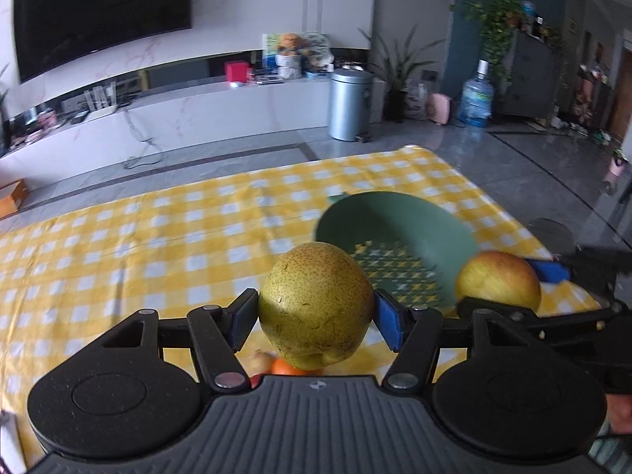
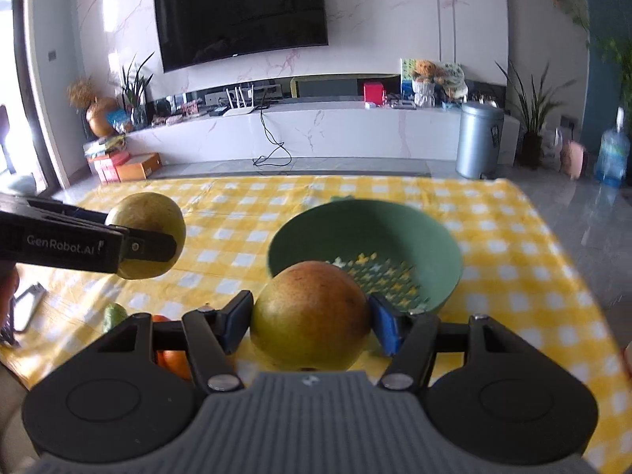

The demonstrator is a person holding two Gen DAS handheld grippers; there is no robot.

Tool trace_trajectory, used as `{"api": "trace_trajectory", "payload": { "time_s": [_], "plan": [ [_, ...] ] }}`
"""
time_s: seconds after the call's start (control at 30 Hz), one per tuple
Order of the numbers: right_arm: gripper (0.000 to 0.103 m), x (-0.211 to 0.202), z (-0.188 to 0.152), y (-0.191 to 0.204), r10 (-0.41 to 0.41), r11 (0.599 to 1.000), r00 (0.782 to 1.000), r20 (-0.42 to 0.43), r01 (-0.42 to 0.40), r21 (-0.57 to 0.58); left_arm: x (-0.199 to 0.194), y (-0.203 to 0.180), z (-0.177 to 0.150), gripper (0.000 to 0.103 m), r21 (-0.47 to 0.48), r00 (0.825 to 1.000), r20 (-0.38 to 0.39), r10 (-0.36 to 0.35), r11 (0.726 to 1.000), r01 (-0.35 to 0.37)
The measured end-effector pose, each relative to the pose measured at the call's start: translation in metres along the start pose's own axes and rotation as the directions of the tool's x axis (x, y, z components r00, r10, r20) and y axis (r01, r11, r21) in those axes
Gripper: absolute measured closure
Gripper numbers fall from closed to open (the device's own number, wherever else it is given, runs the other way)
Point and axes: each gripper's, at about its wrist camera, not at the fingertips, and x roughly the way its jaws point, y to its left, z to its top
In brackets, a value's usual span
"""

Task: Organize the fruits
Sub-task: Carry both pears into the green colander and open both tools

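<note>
Hovering grippers (image 1: 315, 318) (image 2: 311, 322) clasping fruit (image 1: 316, 308)

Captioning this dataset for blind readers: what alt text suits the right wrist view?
The right hand-held gripper grips a red-yellow apple just before an empty green colander on a yellow checked tablecloth. At left, the left hand-held gripper holds a pear.

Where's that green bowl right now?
The green bowl sits empty on the yellow checked cloth, just beyond the two held fruits: ahead of the apple in the right view, right of the pear in the left view.
</note>
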Motion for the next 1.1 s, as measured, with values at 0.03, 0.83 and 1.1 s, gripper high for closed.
{"api": "trace_trajectory", "payload": {
  "time_s": [0.03, 0.83, 1.1],
  "plan": [
    [0.042, 0.001, 0.007, -0.005, 0.004, 1.0, 1.0, -0.008, -0.004, -0.021, 0.008, -0.003, 0.003, 0.031, 0.001, 1.0, -0.015, -0.027, 1.0, 0.027],
    [0.042, 0.141, 0.043, -0.064, 0.011, 0.947, 0.905, -0.425, -0.146, -0.287, 0.129, -0.033, 0.039, 0.031, 0.115, 0.952, -0.27, -0.146, 0.977, 0.182],
    [0.042, 0.156, 0.033, -0.055, 0.006, 0.922, 0.881, -0.474, -0.189, -0.339, 0.147, -0.035, 0.032, 0.031, 0.135, 0.936, -0.326, -0.132, 0.974, 0.185]
  ]
}}
